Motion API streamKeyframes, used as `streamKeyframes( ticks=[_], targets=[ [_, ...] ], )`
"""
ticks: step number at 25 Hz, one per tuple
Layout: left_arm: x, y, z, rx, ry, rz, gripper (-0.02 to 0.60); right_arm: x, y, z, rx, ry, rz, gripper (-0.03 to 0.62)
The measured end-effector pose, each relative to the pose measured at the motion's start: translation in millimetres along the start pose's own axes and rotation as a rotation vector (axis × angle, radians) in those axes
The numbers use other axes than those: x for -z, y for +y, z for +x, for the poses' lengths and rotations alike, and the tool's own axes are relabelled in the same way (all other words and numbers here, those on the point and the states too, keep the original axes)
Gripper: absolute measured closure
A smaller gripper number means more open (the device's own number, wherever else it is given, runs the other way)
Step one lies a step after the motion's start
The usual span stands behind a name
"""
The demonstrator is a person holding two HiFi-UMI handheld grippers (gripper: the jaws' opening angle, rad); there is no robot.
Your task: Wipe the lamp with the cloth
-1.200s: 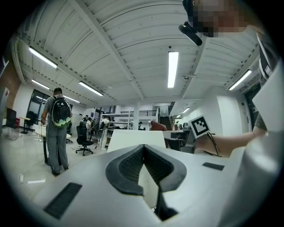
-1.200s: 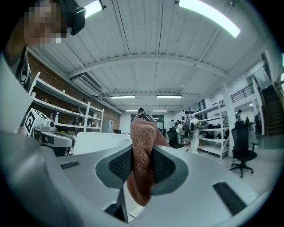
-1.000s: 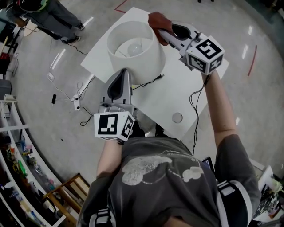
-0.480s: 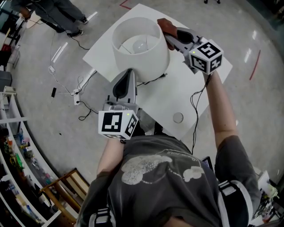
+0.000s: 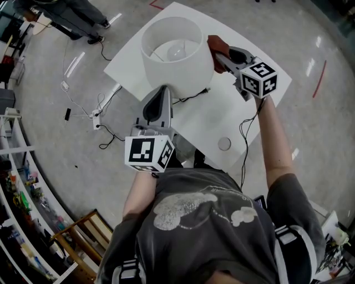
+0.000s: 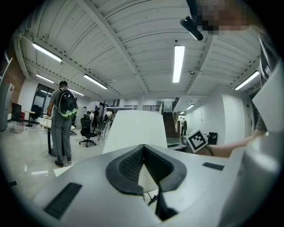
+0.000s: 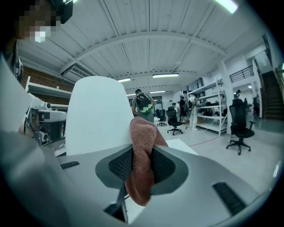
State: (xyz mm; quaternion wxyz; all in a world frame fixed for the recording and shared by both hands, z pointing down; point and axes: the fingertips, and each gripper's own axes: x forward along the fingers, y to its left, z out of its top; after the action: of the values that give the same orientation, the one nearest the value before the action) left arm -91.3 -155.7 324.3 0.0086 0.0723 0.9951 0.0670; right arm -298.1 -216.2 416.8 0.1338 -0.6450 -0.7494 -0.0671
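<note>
A white drum-shaped lamp [image 5: 176, 52] stands on the white table [image 5: 244, 119]; its bulb shows inside the open top. A reddish-brown cloth [image 5: 217, 46] is clamped in my right gripper [image 5: 218, 54] and lies against the shade's right side. In the right gripper view the cloth [image 7: 142, 153] hangs between the jaws of that gripper [image 7: 142, 155], with the shade [image 7: 95, 117] just left of it. My left gripper [image 5: 162, 90] points at the shade's near side, low down. Seen from the left gripper view, it [image 6: 143, 148] is shut and empty, with the shade [image 6: 135, 131] right ahead.
A black cable [image 5: 192, 98] runs from the lamp's base across the table. A small round disc [image 5: 224, 144] lies near the table's front edge. On the floor at left are cables and a power strip [image 5: 97, 118]. A person [image 5: 71, 16] stands at far left, shelves [image 5: 16, 183] beyond.
My right gripper has slid the cloth from the shade's far top rim down along its right side, toward me. The left gripper has hardly moved.
</note>
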Motion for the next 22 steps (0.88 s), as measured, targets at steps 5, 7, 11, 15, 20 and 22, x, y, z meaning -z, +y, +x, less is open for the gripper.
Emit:
streamKeyframes(
  ticks=[5, 7, 11, 15, 20, 22],
  targets=[
    [-13.2, 11.4, -4.0, 0.04, -0.055, -0.004, 0.574, -36.3, 14.6, -29.9, 0.105, -0.102, -0.022, 0.502],
    [-17.0, 18.7, -1.3, 0.053, -0.066, 0.002, 0.574, -57.6, 26.8, -39.7, 0.125, -0.149, -0.056, 0.502],
    [-32.9, 26.5, 2.7, 0.095, -0.087, 0.002, 0.574, -101.4, 53.6, -55.1, 0.144, -0.218, -0.109, 0.502],
    [-46.7, 21.9, 4.5, 0.153, -0.102, 0.002, 0.574, -118.5, 75.7, -59.5, 0.165, -0.213, -0.153, 0.502],
    [-55.5, 17.4, 1.0, 0.215, -0.083, -0.008, 0.574, -105.0, 89.6, -63.6, 0.231, -0.155, -0.144, 0.503],
    [-50.7, 24.9, 5.0, 0.234, -0.068, -0.017, 0.574, -90.3, 87.7, -57.5, 0.264, -0.135, -0.118, 0.502]
  ],
)
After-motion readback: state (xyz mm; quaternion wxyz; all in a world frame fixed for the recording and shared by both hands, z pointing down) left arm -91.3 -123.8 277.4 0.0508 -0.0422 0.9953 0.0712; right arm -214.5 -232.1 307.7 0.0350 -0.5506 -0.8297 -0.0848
